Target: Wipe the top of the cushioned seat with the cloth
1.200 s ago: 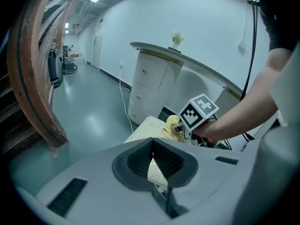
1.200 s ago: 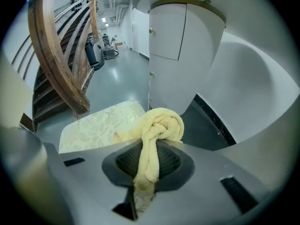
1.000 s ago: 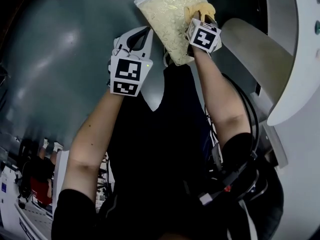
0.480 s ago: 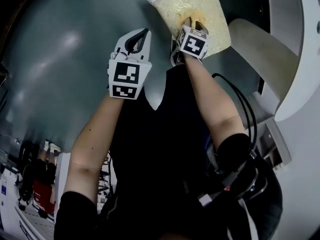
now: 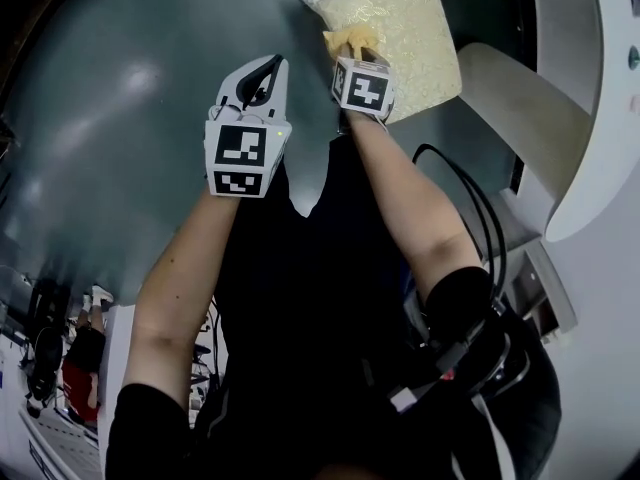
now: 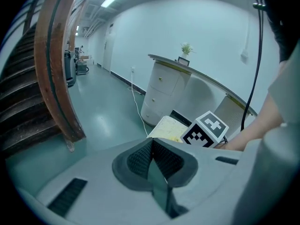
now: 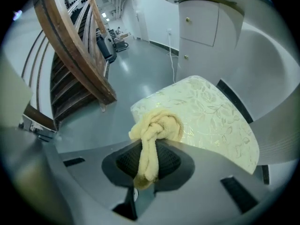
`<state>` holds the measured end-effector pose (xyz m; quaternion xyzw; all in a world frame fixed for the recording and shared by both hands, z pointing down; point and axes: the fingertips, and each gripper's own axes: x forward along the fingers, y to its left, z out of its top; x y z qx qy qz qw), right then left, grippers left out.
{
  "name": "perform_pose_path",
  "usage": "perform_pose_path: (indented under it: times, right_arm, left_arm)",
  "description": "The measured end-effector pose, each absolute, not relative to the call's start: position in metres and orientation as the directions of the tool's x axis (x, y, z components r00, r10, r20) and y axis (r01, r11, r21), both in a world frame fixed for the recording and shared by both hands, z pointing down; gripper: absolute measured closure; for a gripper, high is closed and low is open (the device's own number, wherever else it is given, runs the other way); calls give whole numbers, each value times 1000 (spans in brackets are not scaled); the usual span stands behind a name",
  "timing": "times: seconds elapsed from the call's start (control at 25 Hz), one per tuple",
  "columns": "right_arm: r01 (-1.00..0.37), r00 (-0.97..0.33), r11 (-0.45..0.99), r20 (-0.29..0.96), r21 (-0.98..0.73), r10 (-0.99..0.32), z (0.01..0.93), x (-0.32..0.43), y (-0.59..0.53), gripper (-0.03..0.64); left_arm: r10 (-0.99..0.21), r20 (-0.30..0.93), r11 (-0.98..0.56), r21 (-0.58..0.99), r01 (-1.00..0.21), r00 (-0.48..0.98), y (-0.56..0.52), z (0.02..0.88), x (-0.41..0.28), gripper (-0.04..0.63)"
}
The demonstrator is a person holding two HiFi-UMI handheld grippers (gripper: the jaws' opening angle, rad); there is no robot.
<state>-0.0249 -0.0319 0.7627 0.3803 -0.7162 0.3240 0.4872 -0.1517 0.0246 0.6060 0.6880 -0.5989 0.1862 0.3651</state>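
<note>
Cloth (image 7: 157, 128), bunched in a knot, is pinched by its tail in the clenched right claw (image 7: 147, 165) over the near edge of the cushioned seat (image 7: 206, 111). The left claw (image 6: 152, 161) hangs clenched, empty. Dragging hard could tug that thin tail free.

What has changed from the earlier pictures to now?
The right gripper, shut on the yellow cloth, has swept it leftward across the cushioned seat, from its right side to near its left edge. Nothing was let go. The left gripper stayed shut and empty, off the seat.
</note>
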Motion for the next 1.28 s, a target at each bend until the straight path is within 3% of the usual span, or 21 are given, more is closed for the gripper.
perform_pose_path:
  times: [0.16, 0.32, 0.56, 0.76, 0.96, 1.28]
  right_arm:
    - [-815, -283, 566, 938, -124, -202, 749, -26, -44, 557]
    - [-762, -348, 638, 901, -112, -258, 726, -5, -97, 557]
    - [-799, -376, 592, 855, -104, -358, 723, 30, -198, 557]
    - [-819, -355, 565, 862, -100, -363, 741, 39, -244, 556]
    - [-823, -338, 557, 885, -112, -321, 763, 38, -247, 557]
    - [-856, -321, 507, 870, -98, -374, 767, 33, -243, 560]
  left_arm:
    - [-691, 698, 3, 260, -966, 186, 16, 601, -153, 592]
    - [-705, 688, 22, 263, -965, 172, -3, 595, -142, 593]
    - [-738, 663, 63, 252, -966, 124, -41, 594, -118, 594]
    - [-725, 683, 124, 260, -958, 91, -50, 607, -100, 594]
    - [-712, 691, 114, 286, -951, 123, -60, 615, -83, 593]
    - [-726, 671, 65, 282, -957, 148, -71, 619, -86, 594]
